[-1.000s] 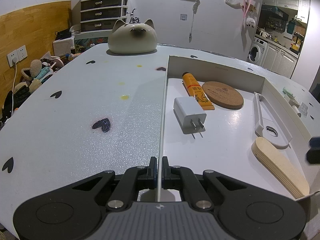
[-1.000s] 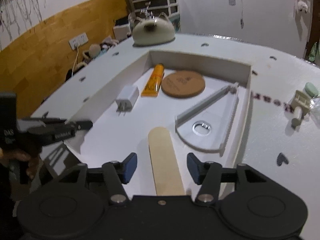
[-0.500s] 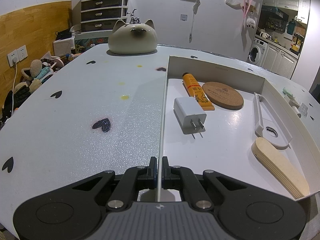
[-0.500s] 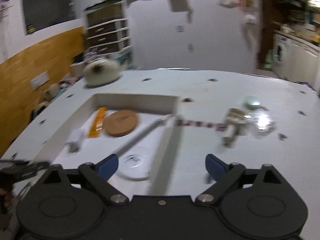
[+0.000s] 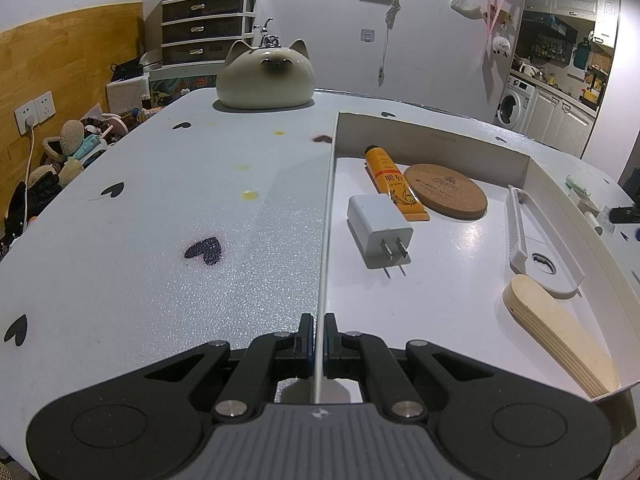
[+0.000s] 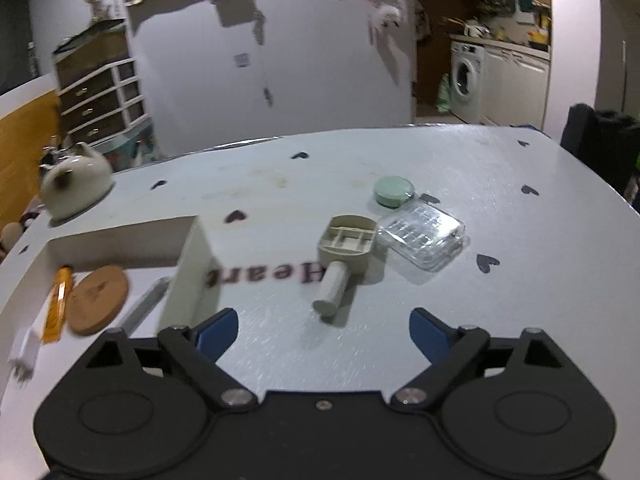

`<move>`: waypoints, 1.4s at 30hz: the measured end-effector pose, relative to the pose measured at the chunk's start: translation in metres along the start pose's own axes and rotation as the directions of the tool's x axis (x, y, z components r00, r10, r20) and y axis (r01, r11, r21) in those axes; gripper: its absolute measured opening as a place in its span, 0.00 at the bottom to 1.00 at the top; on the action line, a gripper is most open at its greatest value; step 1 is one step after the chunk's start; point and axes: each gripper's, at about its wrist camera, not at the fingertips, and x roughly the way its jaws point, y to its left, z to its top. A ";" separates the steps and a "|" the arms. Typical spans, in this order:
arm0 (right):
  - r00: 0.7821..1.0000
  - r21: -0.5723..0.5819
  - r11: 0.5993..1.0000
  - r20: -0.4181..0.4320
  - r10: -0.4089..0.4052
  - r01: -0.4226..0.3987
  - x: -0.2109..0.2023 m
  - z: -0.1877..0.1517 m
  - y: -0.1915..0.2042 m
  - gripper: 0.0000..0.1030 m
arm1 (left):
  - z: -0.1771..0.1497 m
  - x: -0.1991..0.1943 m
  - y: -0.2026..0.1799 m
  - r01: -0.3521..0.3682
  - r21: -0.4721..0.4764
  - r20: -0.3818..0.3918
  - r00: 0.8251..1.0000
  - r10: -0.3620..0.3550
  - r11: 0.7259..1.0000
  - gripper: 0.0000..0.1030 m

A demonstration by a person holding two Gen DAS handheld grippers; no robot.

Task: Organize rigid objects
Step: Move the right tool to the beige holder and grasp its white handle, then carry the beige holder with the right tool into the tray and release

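My left gripper (image 5: pixel 319 328) is shut on the thin left wall of the white box (image 5: pixel 326 220) at its near corner. Inside the box lie an orange tube (image 5: pixel 394 186), a cork coaster (image 5: pixel 445 192), a white charger (image 5: pixel 378 226), a white plastic piece (image 5: pixel 528 248) and a wooden piece (image 5: pixel 560 330). My right gripper (image 6: pixel 324 328) hovers over the table right of the box wall (image 6: pixel 192 276); its jaws stand wide, are closing, and hold nothing. Just ahead of it lies a beige scoop (image 6: pixel 344 250), handle towards me.
Beyond the scoop sit a clear plastic case (image 6: pixel 422 238) and a green round lid (image 6: pixel 394 191). A cat-shaped ceramic pot (image 5: pixel 266 76) stands at the table's far side. The table (image 5: pixel 160 208) carries printed hearts. A dark chair back (image 6: pixel 600 140) rises at the right edge.
The right gripper swung from over the box out to the right above the table, and its jaws widened. The wooden piece stayed in the box. The left gripper kept still.
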 end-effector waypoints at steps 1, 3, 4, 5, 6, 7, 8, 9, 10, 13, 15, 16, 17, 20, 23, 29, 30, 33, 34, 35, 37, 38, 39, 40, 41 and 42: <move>1.000 -0.004 1.000 -0.002 -0.004 0.004 0.007 0.001 0.001 0.82 | 0.000 0.000 0.000 0.000 0.000 0.001 1.000 0.000 1.000 0.03; 1.000 -0.001 1.000 -0.005 -0.024 0.024 0.017 0.004 0.004 0.78 | 0.000 0.000 0.000 0.000 0.001 0.001 1.000 0.000 1.000 0.03; 0.999 0.002 0.999 -0.012 -0.032 0.032 0.023 0.006 0.004 0.74 | 0.000 0.000 0.000 0.000 0.000 0.001 1.000 0.000 1.000 0.03; 0.999 0.005 0.999 -0.019 -0.042 0.042 0.028 0.007 0.005 0.69 | 0.000 0.000 0.000 0.000 0.000 0.001 1.000 0.000 1.000 0.03; 0.998 0.009 0.999 -0.025 -0.054 0.054 0.033 0.008 0.005 0.66 | 0.000 -0.001 0.000 0.000 0.000 0.002 1.000 0.000 1.000 0.03; 0.997 0.016 0.998 -0.029 -0.066 0.066 0.039 0.009 0.004 0.60 | 0.000 -0.001 0.000 0.000 0.001 0.001 1.000 0.000 1.000 0.03; 0.997 0.024 0.997 -0.034 -0.076 0.076 0.043 0.010 0.004 0.54 | 0.000 -0.001 0.000 0.000 0.001 0.002 1.000 0.000 1.000 0.03; 0.996 0.035 0.996 -0.040 -0.083 0.085 0.047 0.011 0.003 0.52 | 0.000 -0.001 0.000 0.000 0.001 0.002 1.000 0.000 1.000 0.03; 0.995 0.051 0.994 -0.046 -0.091 0.093 0.052 0.012 0.002 0.49 | 0.000 -0.001 0.000 0.000 0.001 0.001 1.000 0.000 1.000 0.03; 0.993 0.083 0.991 -0.064 -0.102 0.107 0.063 0.013 0.000 0.43 | 0.001 -0.001 0.000 0.000 0.002 0.002 1.000 0.000 1.000 0.03; 0.992 0.093 0.990 -0.071 -0.102 0.109 0.069 0.014 0.000 0.40 | 0.001 -0.001 0.000 0.000 0.001 0.002 1.000 0.000 1.000 0.03; 0.992 0.096 0.989 -0.068 -0.103 0.109 0.071 0.015 0.001 0.39 | 0.001 -0.001 0.000 0.000 0.001 0.002 1.000 0.000 1.000 0.03; 0.993 0.093 0.990 -0.063 -0.103 0.108 0.073 0.015 0.002 0.39 | 0.001 -0.001 0.000 0.000 0.001 0.002 1.000 0.000 1.000 0.03; 0.993 0.092 0.990 -0.053 -0.103 0.108 0.078 0.018 0.005 0.37 | 0.001 -0.001 0.000 0.000 0.001 0.002 1.000 0.000 1.000 0.03; 0.992 0.084 0.990 -0.049 -0.113 0.116 0.083 0.021 0.007 0.31 | 0.001 -0.001 0.000 0.000 0.001 0.002 1.000 0.000 1.000 0.03; 0.991 0.054 0.990 -0.041 -0.127 0.129 0.081 0.019 0.007 0.19 | 0.001 -0.001 0.000 0.000 0.002 0.003 1.000 0.000 1.000 0.03; 0.991 0.047 0.990 -0.039 -0.129 0.131 0.080 0.018 0.008 0.19 | 0.001 -0.001 0.000 -0.001 0.002 0.003 1.000 0.001 1.000 0.03; 0.990 0.019 0.990 -0.035 -0.138 0.138 0.077 0.015 0.012 0.19 | 0.001 -0.001 0.000 0.000 0.002 0.003 1.000 0.000 1.000 0.03; 0.990 0.016 0.990 -0.034 -0.139 0.139 0.076 0.013 0.013 0.19 | 0.001 -0.001 0.000 -0.001 0.001 0.003 1.000 0.001 1.000 0.03; 0.990 0.016 0.990 -0.033 -0.138 0.138 0.074 0.012 0.013 0.19 | 0.001 -0.001 0.000 0.000 0.000 0.003 1.000 0.000 1.000 0.03; 0.992 0.026 0.992 -0.031 -0.122 0.123 0.068 0.009 0.014 0.19 | 0.002 -0.002 0.000 0.000 -0.002 0.004 1.000 0.000 1.000 0.03; 0.994 0.030 0.993 -0.024 -0.111 0.112 0.065 0.007 0.015 0.19 | 0.002 -0.002 0.000 0.000 -0.004 0.005 1.000 0.000 1.000 0.03; 0.995 0.027 0.995 -0.014 -0.099 0.099 0.060 0.005 0.016 0.19 | 0.002 -0.003 0.000 -0.001 -0.005 0.006 1.000 0.001 1.000 0.03; 0.996 0.022 0.996 -0.007 -0.090 0.090 0.055 0.003 0.018 0.19 | 0.002 -0.003 0.000 -0.001 -0.006 0.007 1.000 0.001 1.000 0.03; 0.997 0.014 0.997 0.002 -0.079 0.079 0.050 0.001 0.020 0.19 | 0.001 -0.003 0.000 -0.002 -0.008 0.008 1.000 0.002 1.000 0.03; 0.998 0.009 0.998 0.009 -0.064 0.064 0.044 0.000 0.022 0.19 | 0.002 -0.003 0.000 -0.002 -0.011 0.010 1.000 0.002 1.000 0.03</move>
